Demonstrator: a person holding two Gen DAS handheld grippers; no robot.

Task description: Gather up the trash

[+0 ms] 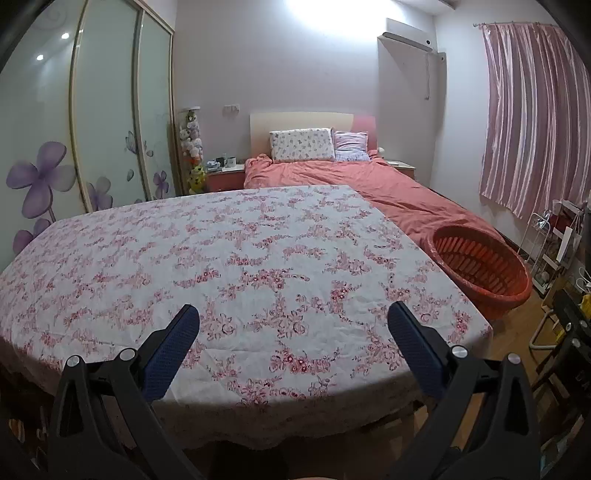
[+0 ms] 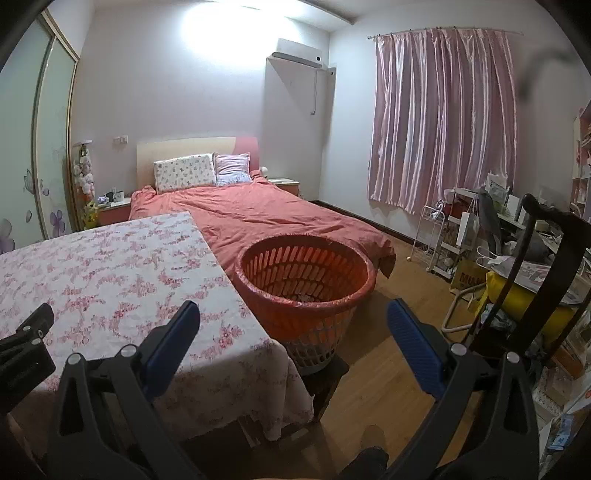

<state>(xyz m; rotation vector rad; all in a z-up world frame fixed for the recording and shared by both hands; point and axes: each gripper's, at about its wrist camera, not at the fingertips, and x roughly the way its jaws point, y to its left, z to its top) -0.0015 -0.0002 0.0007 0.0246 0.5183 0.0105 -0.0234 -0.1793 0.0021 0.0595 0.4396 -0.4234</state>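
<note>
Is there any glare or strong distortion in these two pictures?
Left wrist view: ceiling light blows out white; fisheye bends the wardrobe doors and table. Right wrist view: same glare; dark smear over the upper right corner; orange basket sharp.

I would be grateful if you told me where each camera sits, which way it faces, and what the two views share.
Left wrist: on the left gripper, facing across the floral-clothed table toward the bed; only its open blue-padded fingers show.
Right wrist: on the right gripper, facing the orange basket beside the table's corner; its open fingers show, and the left gripper's edge.
Shared: table, basket, bed, pink curtain.
</note>
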